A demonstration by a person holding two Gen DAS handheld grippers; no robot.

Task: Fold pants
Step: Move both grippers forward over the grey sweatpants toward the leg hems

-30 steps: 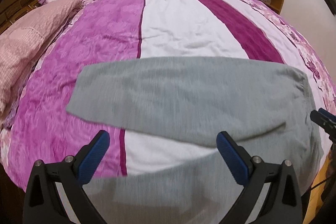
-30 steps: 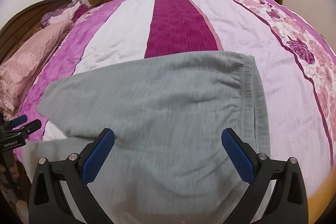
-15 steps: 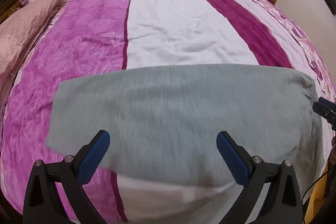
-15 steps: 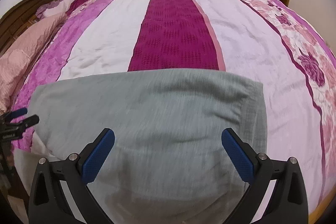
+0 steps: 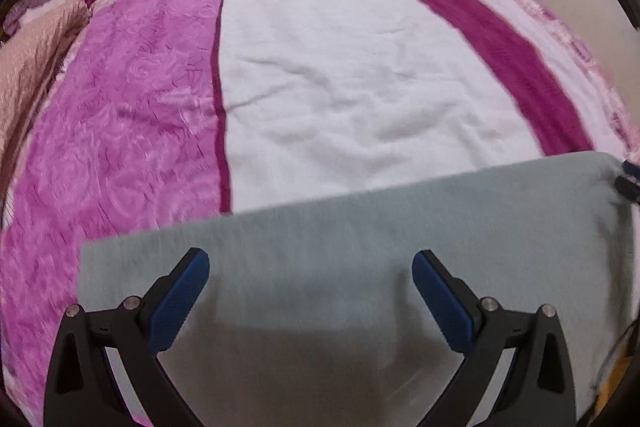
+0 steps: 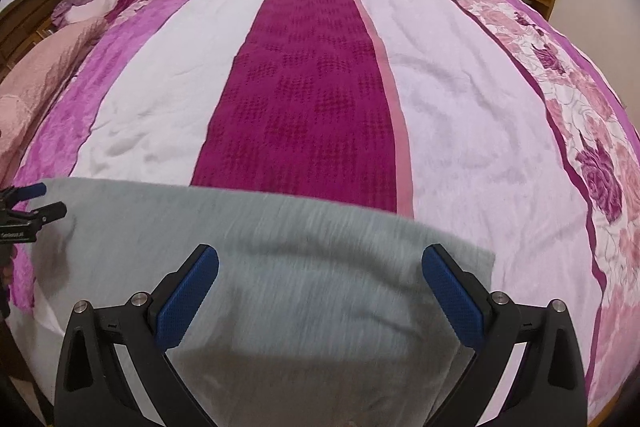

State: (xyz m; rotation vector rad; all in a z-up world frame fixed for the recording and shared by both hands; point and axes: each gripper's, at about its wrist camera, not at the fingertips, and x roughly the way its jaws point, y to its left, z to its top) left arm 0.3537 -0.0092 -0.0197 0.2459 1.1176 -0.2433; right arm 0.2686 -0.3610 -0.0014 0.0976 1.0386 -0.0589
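- Left wrist view: the left tongs stand wide apart, holding nothing, poised over the near part of the grey pants.
- The pants lie across the near edge of the bed, on its striped pink and white cover. Their far edge runs in a straight line from lower left to upper right.
- The tips of the right tongs show at the right border, at the pants' far right corner. Whether they touch the cloth there cannot be told.
- The cloth is blurred; layers and seams cannot be made out.
- Right wrist view: the right tongs are likewise spread, empty, above the pants. The right corner of the pants lies just past the right finger.
- The left tongs appear at the left border beside the pants' left end.
- A pillow lies well apart at the head of the bed.
- Risk, as judged: the soft cover could be pinched along with the pants if either tongs close low.
- Risk: gripping one layer only would let the lower layer drag and skew the fold.
- Risk: the near portion appears to overhang the bed edge; an uneven lift could slide it off.
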